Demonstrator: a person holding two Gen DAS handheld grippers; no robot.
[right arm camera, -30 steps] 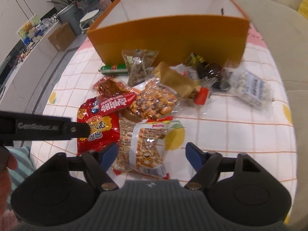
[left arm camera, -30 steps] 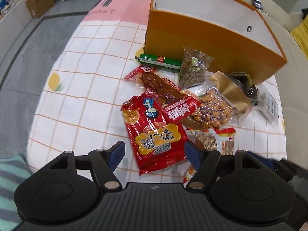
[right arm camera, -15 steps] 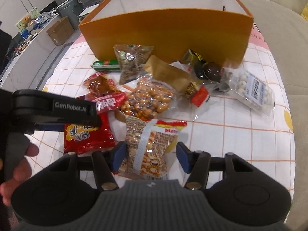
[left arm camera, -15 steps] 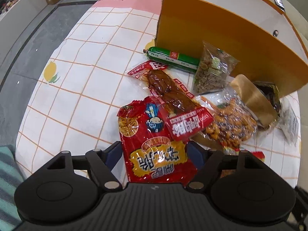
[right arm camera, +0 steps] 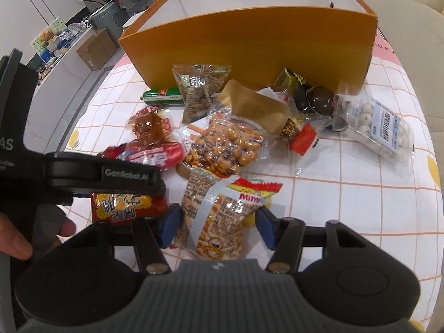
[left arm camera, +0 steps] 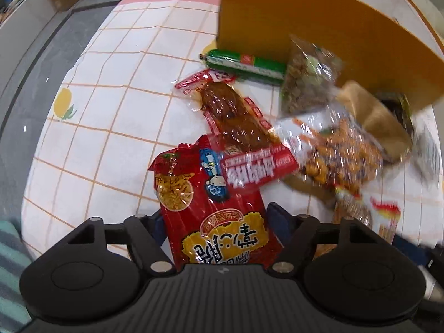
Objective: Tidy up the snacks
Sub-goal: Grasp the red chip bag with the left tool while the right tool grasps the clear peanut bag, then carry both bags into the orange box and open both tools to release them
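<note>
A red noodle-snack bag [left arm camera: 194, 194] lies on the checked tablecloth [left arm camera: 111, 111]. My left gripper [left arm camera: 216, 219] points down over it with the bag's lower half between its blue pads; its jaws are closing, and I see no squeeze on the bag. In the right wrist view its black finger [right arm camera: 111, 176] hangs over that red bag [right arm camera: 122, 202]. My right gripper [right arm camera: 217, 227] is closing on a clear Mimi snack bag [right arm camera: 216, 216], with the pads against its sides. The open orange box [right arm camera: 249, 41] stands behind the pile.
Between the grippers and the box lie a green sausage [left arm camera: 244, 62], a braised-meat packet [left arm camera: 233, 113], a peanut bag [right arm camera: 224, 147], a nut pack [right arm camera: 199, 88], a brown pouch [right arm camera: 252, 105] and a pack of white balls [right arm camera: 380, 127]. A hand [right arm camera: 16, 238] shows at left.
The left gripper has come down over the red bag, which now reaches between its fingers. The right gripper's jaws have narrowed onto the Mimi bag.
</note>
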